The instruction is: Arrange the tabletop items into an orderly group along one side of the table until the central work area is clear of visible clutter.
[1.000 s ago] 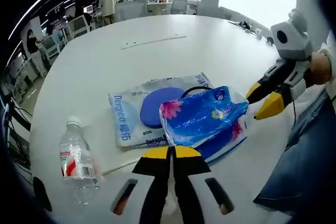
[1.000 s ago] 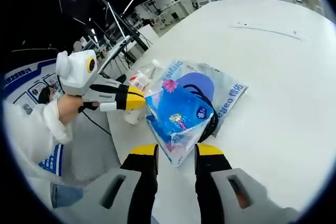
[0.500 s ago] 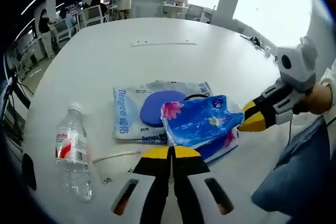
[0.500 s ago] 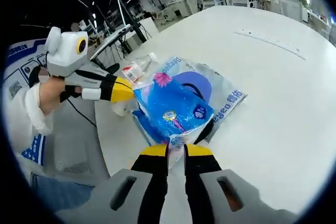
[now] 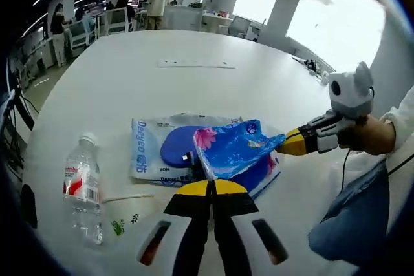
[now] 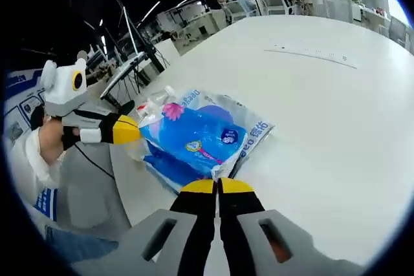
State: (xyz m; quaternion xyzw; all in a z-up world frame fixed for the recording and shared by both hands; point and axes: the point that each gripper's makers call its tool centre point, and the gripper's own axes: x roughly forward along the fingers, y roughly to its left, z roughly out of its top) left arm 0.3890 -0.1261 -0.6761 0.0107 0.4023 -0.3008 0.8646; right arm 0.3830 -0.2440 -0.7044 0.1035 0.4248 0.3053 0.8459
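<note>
Left gripper point(image 5: 211, 189), jaws pressed together, pinches the near edge of the blue tissue pack point(image 5: 236, 153) at frame centre. Right gripper point(image 6: 218, 188), jaws closed, pinches the opposite edge. The pack overlaps a white wipes packet point(image 5: 152, 153); water bottle point(image 5: 81, 192) lower left on the white table point(image 5: 194, 88).

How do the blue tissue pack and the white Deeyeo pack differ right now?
The blue tissue pack is bright blue with a pink flower; the white Deeyeo pack is pale with a blue disc. The tissue pack is pinched at opposite ends by the left gripper and right gripper; the Deeyeo pack lies flat underneath. Both are soft plastic packages.
</note>
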